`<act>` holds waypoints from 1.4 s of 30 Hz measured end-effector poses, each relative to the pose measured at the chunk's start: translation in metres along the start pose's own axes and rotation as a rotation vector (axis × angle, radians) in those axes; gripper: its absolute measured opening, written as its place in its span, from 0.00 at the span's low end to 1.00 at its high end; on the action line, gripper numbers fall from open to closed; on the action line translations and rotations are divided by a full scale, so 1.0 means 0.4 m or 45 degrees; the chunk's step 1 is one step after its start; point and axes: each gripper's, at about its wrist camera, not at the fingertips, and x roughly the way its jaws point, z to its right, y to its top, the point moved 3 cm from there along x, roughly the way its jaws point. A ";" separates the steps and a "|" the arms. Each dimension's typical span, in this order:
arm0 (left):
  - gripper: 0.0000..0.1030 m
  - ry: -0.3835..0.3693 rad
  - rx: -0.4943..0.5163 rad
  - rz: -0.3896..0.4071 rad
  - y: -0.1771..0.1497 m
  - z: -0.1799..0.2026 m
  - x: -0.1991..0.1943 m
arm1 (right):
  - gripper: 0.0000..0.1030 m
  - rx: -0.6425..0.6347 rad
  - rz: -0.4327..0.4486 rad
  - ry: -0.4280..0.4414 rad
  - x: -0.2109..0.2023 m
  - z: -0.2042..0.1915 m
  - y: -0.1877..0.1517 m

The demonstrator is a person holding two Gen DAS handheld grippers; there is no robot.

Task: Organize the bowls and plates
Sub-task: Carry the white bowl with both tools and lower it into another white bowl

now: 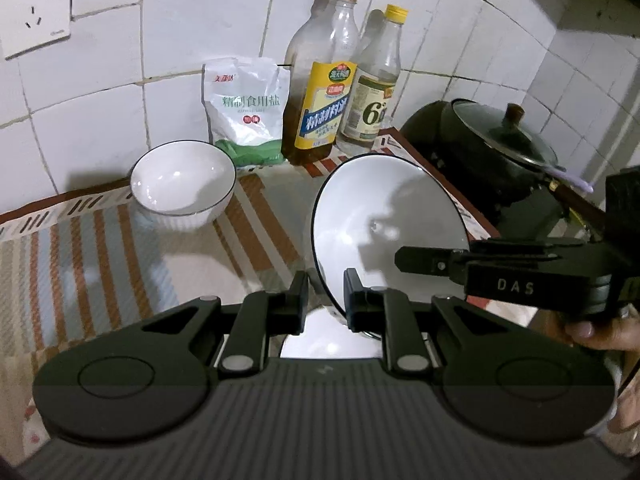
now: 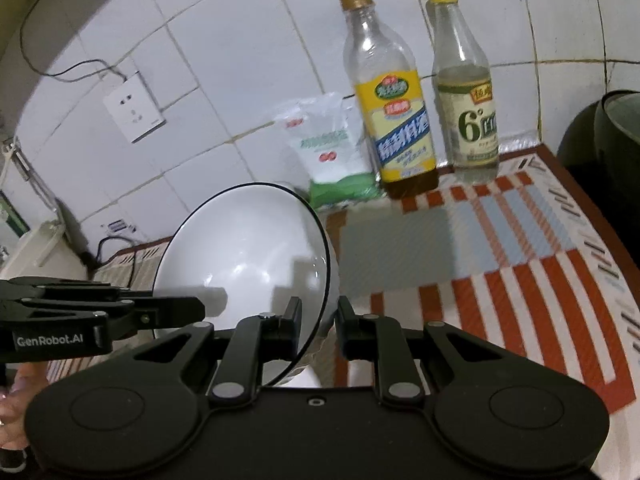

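A white bowl with a dark rim (image 1: 384,224) is held tilted above the striped mat, gripped from both sides. My left gripper (image 1: 326,300) is shut on its near rim. My right gripper (image 2: 319,322) is shut on the opposite rim of the same bowl (image 2: 244,256); it also shows from the side in the left wrist view (image 1: 424,260). A second white bowl (image 1: 183,183) stands upright on the mat at the back left. Another white dish (image 1: 332,340) shows partly under the left gripper, mostly hidden.
A salt bag (image 1: 248,112) and two bottles (image 1: 324,92) (image 1: 376,80) stand against the tiled wall. A black pot with a glass lid (image 1: 504,148) sits at the right on the stove. A wall socket (image 2: 134,110) is at the left.
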 end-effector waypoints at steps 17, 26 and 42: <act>0.16 0.006 0.005 -0.128 -0.151 0.016 -0.044 | 0.21 -0.085 -0.070 -0.038 -0.046 -0.066 -0.130; 0.16 0.036 0.039 -0.178 -0.172 0.014 -0.007 | 0.21 -0.178 -0.064 -0.097 -0.025 -0.079 -0.145; 0.15 0.107 0.055 -0.203 -0.177 0.006 0.014 | 0.24 -0.428 0.042 -0.219 0.009 -0.114 -0.182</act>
